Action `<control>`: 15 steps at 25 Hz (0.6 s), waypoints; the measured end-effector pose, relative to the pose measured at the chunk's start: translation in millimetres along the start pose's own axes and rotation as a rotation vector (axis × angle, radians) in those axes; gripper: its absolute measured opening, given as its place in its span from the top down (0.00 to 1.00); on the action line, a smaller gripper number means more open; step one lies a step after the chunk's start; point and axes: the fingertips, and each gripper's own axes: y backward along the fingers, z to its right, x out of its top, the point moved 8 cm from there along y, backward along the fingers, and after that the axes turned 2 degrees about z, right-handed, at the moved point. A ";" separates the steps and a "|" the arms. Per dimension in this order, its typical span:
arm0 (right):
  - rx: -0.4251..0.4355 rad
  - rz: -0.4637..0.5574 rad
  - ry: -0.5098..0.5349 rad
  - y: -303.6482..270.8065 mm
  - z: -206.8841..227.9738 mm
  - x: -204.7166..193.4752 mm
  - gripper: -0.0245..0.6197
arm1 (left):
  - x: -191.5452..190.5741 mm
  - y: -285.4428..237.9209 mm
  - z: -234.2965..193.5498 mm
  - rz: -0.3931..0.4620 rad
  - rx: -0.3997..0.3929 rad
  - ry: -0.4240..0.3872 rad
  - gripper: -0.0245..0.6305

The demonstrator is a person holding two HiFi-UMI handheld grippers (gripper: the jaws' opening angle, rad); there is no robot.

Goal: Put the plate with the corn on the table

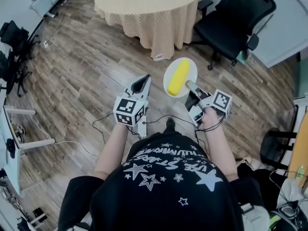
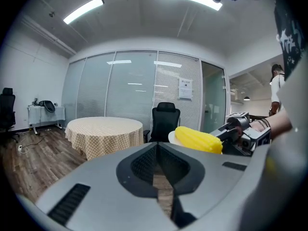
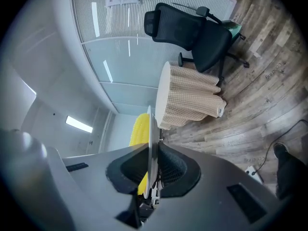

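White lettering is printed on the person's black T-shirt [image 1: 168, 160], seen upside down among stars. "USE STARS" is made out; the second line is read only partly. A paper notice [image 2: 185, 88] is stuck on the far glass wall, print too small to read. Square black-and-white code markers are carried on the left gripper [image 1: 144, 79] and right gripper [image 1: 188, 84].

Black office chair [image 1: 237, 23] stands on wood floor [image 1: 82, 81].
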 end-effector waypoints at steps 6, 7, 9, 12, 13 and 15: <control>0.007 -0.004 0.000 -24.0 6.2 40.1 0.89 | 10.8 -39.6 -13.0 0.007 0.015 -0.014 0.95; 0.010 -0.004 0.004 -25.9 7.3 44.3 0.89 | 11.6 -43.5 -13.9 0.014 0.018 -0.014 0.95; 0.005 -0.006 0.013 -29.7 8.2 54.8 0.89 | 14.3 -52.7 -15.4 0.026 0.025 -0.007 0.95; -0.006 -0.012 0.026 -38.5 6.9 75.4 0.89 | 20.8 -70.9 -19.1 0.034 0.038 0.004 0.95; -0.001 -0.013 0.021 -41.2 6.5 81.0 0.89 | 21.8 -76.3 -19.9 0.030 0.042 0.004 0.95; 0.010 -0.010 0.006 -44.3 6.8 89.4 0.89 | 21.2 -84.4 -19.0 0.018 0.041 0.000 0.95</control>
